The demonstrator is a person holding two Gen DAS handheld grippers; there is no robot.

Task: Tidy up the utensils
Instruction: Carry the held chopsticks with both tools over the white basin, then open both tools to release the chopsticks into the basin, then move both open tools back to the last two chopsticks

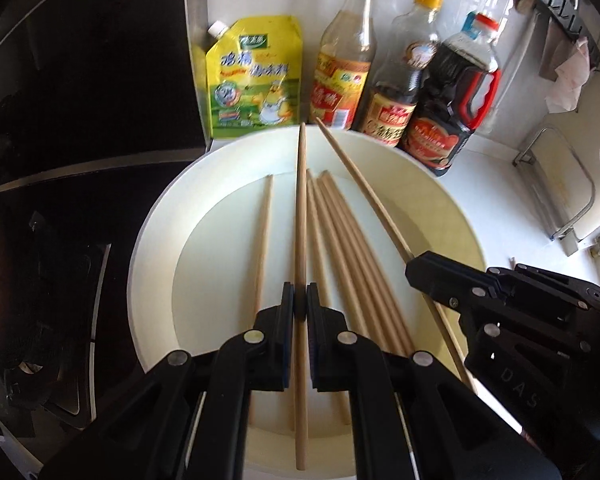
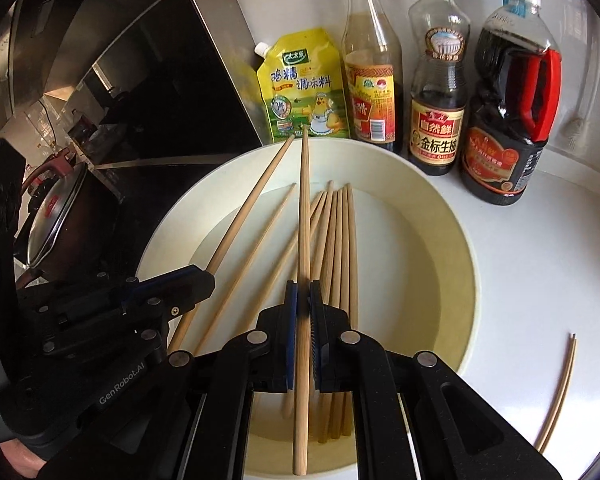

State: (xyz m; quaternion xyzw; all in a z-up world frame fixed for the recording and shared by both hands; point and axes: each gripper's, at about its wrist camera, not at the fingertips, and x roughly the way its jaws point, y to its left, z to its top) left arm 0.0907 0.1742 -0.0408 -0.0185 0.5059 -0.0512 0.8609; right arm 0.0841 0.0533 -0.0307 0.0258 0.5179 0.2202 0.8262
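A wide white bowl (image 1: 156,248) on the counter holds several loose wooden chopsticks (image 1: 340,256). My left gripper (image 1: 300,300) is shut on one chopstick (image 1: 301,208), held lengthwise above the bowl. My right gripper (image 2: 303,300) is shut on another chopstick (image 2: 304,216), also above the bowl (image 2: 452,248). In the left wrist view the right gripper (image 1: 424,270) sits to the right with its chopstick (image 1: 364,184). In the right wrist view the left gripper (image 2: 196,280) sits to the left with its chopstick (image 2: 248,216). The loose chopsticks also show in the right wrist view (image 2: 340,240).
Behind the bowl stand a yellow seasoning pouch (image 1: 256,80) and three sauce bottles (image 1: 448,108). A black stove (image 1: 60,160) with a pot (image 2: 64,216) lies left. Two chopsticks (image 2: 560,388) lie on the white counter at right. A wire rack (image 1: 556,184) stands far right.
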